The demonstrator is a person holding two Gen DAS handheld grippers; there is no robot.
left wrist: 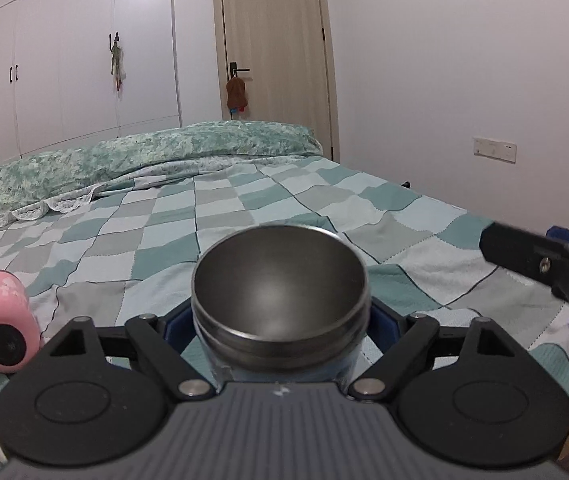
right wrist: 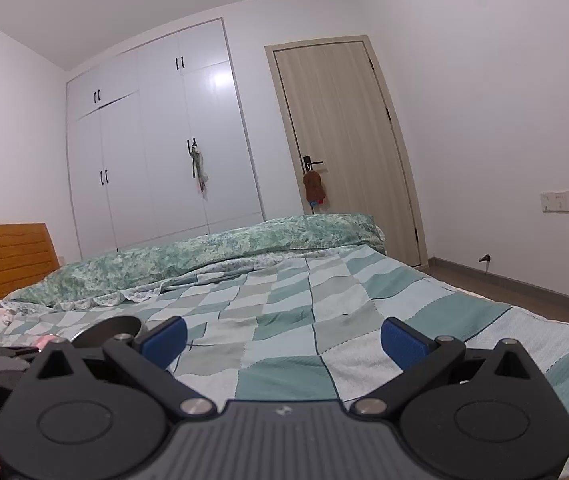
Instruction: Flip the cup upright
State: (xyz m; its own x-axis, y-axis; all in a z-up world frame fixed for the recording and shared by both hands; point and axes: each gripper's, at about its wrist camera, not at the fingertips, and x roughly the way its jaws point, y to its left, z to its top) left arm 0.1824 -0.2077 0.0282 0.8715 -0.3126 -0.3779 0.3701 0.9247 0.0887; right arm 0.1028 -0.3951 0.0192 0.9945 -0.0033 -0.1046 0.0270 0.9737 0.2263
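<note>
My left gripper (left wrist: pixel 280 326) is shut on a steel cup (left wrist: pixel 280 280) with a blue body. The cup stands upside down between the blue pads, its flat steel base on top, just above the checked bedspread (left wrist: pixel 244 208). A pink cup (left wrist: pixel 2 314) lies on its side at the left, its dark end towards me. My right gripper (right wrist: pixel 282 338) is open and empty over the bedspread (right wrist: pixel 324 300). Its black body (left wrist: pixel 544 264) shows at the right edge of the left wrist view. The steel cup's edge (right wrist: pixel 108 330) shows at the left of the right wrist view.
A rolled green quilt (left wrist: pixel 144 156) lies across the far side of the bed. Behind it are white wardrobes (left wrist: pixel 76 60) and a door (left wrist: pixel 272 40). A wooden headboard (right wrist: pixel 4 260) is at the left. The bed edge and floor (right wrist: pixel 524 280) are at the right.
</note>
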